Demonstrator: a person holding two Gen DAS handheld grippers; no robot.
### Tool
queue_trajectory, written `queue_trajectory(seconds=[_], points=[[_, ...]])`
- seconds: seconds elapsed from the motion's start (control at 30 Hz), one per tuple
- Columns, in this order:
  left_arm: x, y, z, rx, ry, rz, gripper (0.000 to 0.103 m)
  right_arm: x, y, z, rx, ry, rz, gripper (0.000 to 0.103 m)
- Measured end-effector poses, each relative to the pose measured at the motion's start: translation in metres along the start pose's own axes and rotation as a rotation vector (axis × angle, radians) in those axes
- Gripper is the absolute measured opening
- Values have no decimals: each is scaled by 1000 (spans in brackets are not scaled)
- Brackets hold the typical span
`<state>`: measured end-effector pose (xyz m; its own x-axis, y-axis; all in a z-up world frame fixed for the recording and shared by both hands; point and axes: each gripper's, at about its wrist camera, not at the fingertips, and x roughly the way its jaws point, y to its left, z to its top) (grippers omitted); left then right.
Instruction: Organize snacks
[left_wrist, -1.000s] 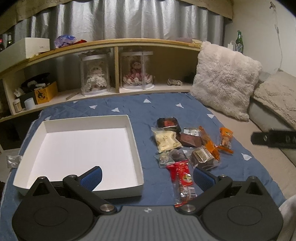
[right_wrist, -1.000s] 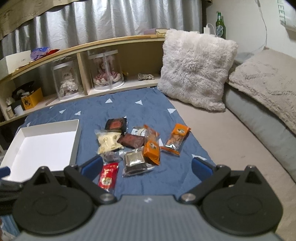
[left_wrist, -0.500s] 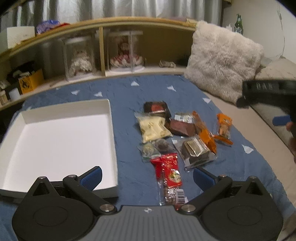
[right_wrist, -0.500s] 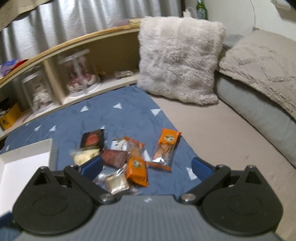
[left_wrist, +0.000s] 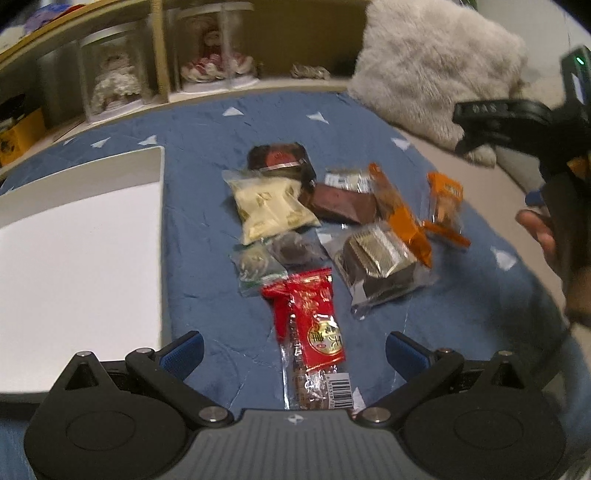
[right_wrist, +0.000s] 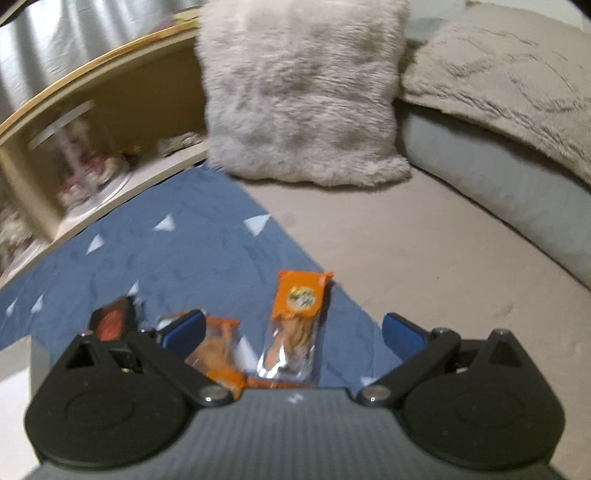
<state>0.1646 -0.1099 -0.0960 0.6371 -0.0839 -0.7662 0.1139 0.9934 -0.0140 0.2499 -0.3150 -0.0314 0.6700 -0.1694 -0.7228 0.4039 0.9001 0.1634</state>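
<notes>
Several wrapped snacks lie in a cluster on the blue cloth (left_wrist: 207, 147). My left gripper (left_wrist: 295, 350) is open, its fingers either side of a red snack pack (left_wrist: 314, 325). Beyond lie a cream pack (left_wrist: 269, 206), a brown bar (left_wrist: 343, 203), a silver-wrapped cake (left_wrist: 376, 258) and orange packs. My right gripper (right_wrist: 291, 332) is open just above a small orange pack (right_wrist: 295, 321), with another orange pack (right_wrist: 218, 354) to its left. The right gripper also shows at the right edge of the left wrist view (left_wrist: 535, 122). The white box (left_wrist: 74, 236) lies at left, empty.
A fluffy grey pillow (right_wrist: 303, 92) stands behind the snacks, with a beige cushion (right_wrist: 498, 81) to the right. A wooden shelf (left_wrist: 166, 55) with doll jars runs along the back. Bare beige mattress (right_wrist: 424, 240) lies right of the cloth.
Both grippers have moved forward and down toward the snacks. The left now straddles the red pack; the right has swung right and closed in on the small orange pack.
</notes>
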Motion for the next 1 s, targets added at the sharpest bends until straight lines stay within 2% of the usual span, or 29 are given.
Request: queue_trajectory(seconds=[0.13,0.33,0.4,0.47,0.5,0.57,0.63,0.83,0.93,1.0], points=[[15,-4,-3,30,59,-36,103,30,-10,5,72,13,-51,103],[26,-5,-10,86,85,9,103,65,-14,7,134,131,20,102],[29,-5,-13,114,92,11,103,70,-12,7,139,146,32,94],[31,-5,-15,147,93,-19,103,77,-7,6,135,167,27,77],[33,-4,-16,142,107,-32,103,80,-5,6,129,178,21,72],[35,-1,-15,110,123,-60,103,84,-1,4,107,202,3,54],[33,3,-12,75,117,-85,103,86,2,1,91,225,9,46],[29,15,-1,-79,127,-175,101,73,6,-6,38,276,5,41],[29,14,4,-107,108,-195,91,64,6,-11,-2,303,22,41],[33,13,7,-121,125,-204,83,58,6,-15,-40,314,29,41]])
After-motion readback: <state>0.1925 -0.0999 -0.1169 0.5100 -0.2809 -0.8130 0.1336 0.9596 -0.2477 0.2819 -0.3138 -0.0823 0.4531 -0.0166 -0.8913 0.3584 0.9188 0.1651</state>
